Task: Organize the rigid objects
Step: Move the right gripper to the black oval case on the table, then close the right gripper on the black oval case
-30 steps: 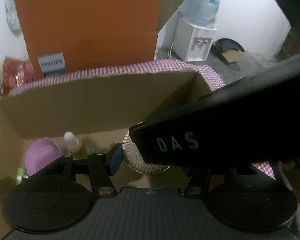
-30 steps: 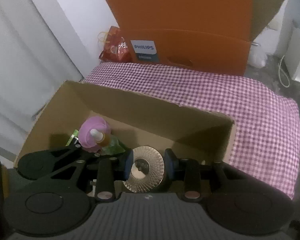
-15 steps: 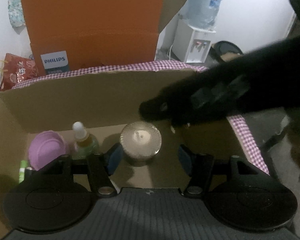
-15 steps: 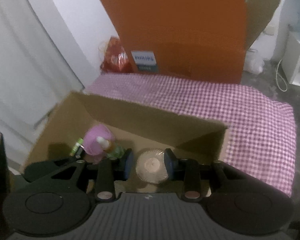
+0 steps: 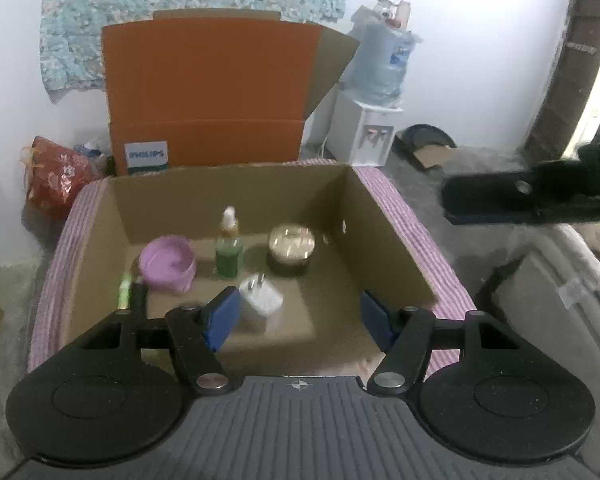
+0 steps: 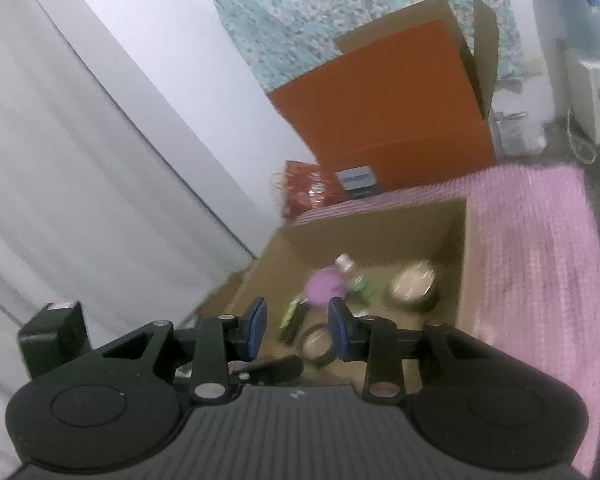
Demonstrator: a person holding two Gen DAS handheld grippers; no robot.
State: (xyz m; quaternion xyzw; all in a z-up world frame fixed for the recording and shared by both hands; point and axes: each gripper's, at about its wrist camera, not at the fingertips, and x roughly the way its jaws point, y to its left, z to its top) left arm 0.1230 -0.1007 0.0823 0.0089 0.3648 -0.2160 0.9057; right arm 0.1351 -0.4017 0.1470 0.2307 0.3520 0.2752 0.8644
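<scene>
Both grippers have withdrawn from the matte cardboard box (image 5: 236,196) holding a ribbed round tin (image 5: 292,245).

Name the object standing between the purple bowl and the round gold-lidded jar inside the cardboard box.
A green dropper bottle stands upright between the purple bowl and the jar; the left wrist view shows it best.

Left gripper (image 5: 296,316) jaws opening, empty; right gripper (image 6: 296,328) parted, empty
</scene>
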